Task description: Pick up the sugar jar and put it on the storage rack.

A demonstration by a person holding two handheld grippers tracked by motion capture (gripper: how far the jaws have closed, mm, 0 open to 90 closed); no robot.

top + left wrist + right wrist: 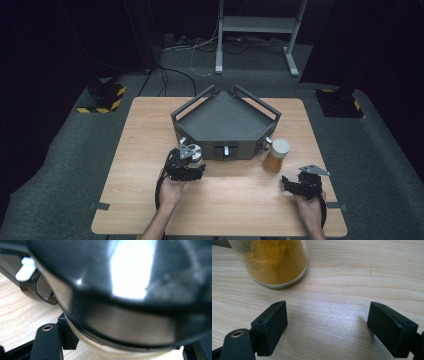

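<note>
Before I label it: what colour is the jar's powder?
Yellow-orange powder, clearest in the right gripper view.

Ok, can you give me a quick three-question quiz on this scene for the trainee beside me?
1. True or false: the right claw is shut on the jar of orange powder.
2. Where does the jar of orange powder stand? A) on the table, beside the grey tray's front right corner; B) inside the tray; C) on the floor.
3. What does the left claw hold?

Key:
1. False. Its jaws stand open and empty, short of the jar.
2. A.
3. A shiny-lidded jar, gripped near the tray's front left corner.
</note>
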